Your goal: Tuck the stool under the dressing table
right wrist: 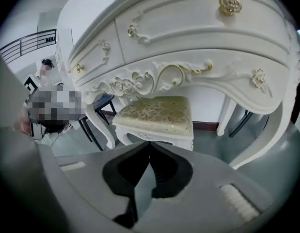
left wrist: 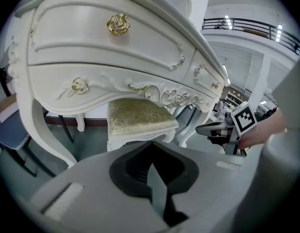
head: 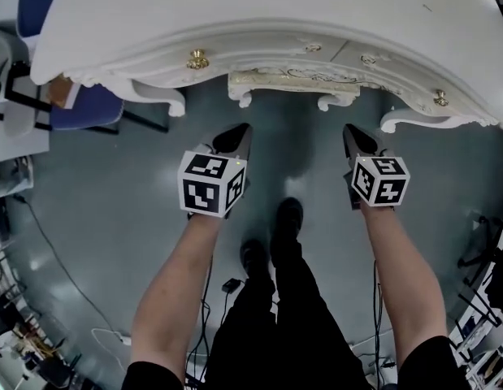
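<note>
- The cushioned stool (head: 288,82), cream and gold fabric on a white carved frame, stood under the white ornate dressing table (head: 259,15), between its legs.
- Left gripper (head: 237,136) and right gripper (head: 354,136): jaws together, nothing held.
- The stool lay straight ahead, midway between both grippers and clear of them; neither was plainly nearer.
- Judgement: tucking appeared complete.

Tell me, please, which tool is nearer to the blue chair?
Left. The left tool hangs right of the blue chair in the head view; the right tool is farther right.
</note>
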Demonstrator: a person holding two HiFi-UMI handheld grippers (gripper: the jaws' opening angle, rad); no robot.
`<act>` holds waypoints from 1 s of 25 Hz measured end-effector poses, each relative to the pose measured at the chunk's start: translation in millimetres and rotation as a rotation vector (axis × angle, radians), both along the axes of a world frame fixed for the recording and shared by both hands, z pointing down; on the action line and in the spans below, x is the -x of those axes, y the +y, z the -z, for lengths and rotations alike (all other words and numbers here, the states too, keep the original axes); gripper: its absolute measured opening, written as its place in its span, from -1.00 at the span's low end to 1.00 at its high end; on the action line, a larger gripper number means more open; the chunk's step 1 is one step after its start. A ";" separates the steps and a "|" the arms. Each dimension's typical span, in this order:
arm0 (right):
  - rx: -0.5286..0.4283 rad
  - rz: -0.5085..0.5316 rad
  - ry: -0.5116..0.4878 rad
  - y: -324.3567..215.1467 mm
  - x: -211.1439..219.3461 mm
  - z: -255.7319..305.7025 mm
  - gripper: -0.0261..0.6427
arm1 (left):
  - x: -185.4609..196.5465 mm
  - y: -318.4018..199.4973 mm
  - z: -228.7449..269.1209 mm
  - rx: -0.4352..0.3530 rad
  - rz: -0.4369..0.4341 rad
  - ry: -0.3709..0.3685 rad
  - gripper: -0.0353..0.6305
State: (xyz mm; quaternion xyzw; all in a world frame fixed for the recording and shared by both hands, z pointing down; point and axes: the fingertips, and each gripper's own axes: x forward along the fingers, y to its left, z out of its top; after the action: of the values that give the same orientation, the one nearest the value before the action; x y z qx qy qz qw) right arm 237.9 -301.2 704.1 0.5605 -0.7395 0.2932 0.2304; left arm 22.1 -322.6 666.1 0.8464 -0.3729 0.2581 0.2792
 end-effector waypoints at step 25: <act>-0.099 0.018 -0.081 207.9 88.7 257.5 -0.91 | 77.7 181.0 256.3 -0.120 0.013 0.062 -0.84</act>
State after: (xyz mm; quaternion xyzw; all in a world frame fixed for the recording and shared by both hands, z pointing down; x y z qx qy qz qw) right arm 149.1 -93.4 446.6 0.5520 -0.7669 0.2767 0.1750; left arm -55.6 -141.6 409.9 0.8668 -0.3844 0.2070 0.2409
